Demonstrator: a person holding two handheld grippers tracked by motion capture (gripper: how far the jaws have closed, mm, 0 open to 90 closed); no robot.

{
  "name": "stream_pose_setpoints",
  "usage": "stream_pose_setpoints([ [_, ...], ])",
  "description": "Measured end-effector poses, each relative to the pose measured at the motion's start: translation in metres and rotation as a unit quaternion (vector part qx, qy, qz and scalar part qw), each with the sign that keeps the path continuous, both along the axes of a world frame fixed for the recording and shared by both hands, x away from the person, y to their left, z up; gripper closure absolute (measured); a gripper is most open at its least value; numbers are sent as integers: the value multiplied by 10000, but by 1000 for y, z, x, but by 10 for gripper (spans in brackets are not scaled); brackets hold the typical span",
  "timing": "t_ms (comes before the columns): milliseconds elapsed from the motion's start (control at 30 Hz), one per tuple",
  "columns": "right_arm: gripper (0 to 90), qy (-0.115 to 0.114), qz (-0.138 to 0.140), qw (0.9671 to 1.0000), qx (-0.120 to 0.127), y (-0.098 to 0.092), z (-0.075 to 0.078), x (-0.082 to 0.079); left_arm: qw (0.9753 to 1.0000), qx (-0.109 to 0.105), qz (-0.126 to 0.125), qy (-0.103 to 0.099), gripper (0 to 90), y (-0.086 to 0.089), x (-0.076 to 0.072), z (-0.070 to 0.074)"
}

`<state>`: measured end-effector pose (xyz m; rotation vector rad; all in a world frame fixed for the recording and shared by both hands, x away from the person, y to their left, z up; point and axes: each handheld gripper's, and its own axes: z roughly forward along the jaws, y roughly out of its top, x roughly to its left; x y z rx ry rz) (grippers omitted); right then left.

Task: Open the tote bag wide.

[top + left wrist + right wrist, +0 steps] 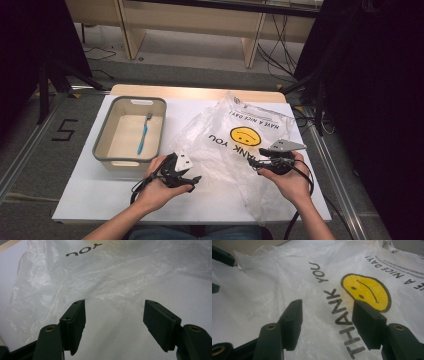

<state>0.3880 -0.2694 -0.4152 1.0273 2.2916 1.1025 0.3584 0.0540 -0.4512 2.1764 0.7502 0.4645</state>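
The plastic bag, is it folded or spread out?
Spread out: the plastic bag lies crumpled but unfolded on the table, its print fully readable.

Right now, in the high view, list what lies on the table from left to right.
Basket → toothbrush → left claw → bag → right claw.
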Motion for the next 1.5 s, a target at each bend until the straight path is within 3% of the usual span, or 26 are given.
stream_pose_setpoints([
  [400,404,23,397,9990,-209,35,-7,17,9996,156,-171,153,413,-9,0,-7],
  [667,381,284,643,9965,-451,57,-19,28,9995,161,-167,226,436,-10,3,-11],
  [933,372,527,899,9909,-852,74,-35,36,9993,182,-168,282,448,-11,6,-15],
  [1033,371,665,986,9869,-1091,80,-40,37,9992,205,-171,296,453,-11,7,-17],
  [1200,380,755,1026,9841,-1238,85,-46,40,9991,221,-187,319,454,-12,7,-18],
  [1500,489,863,938,9842,-1227,85,-49,44,9991,224,-185,304,451,-12,8,-19],
])
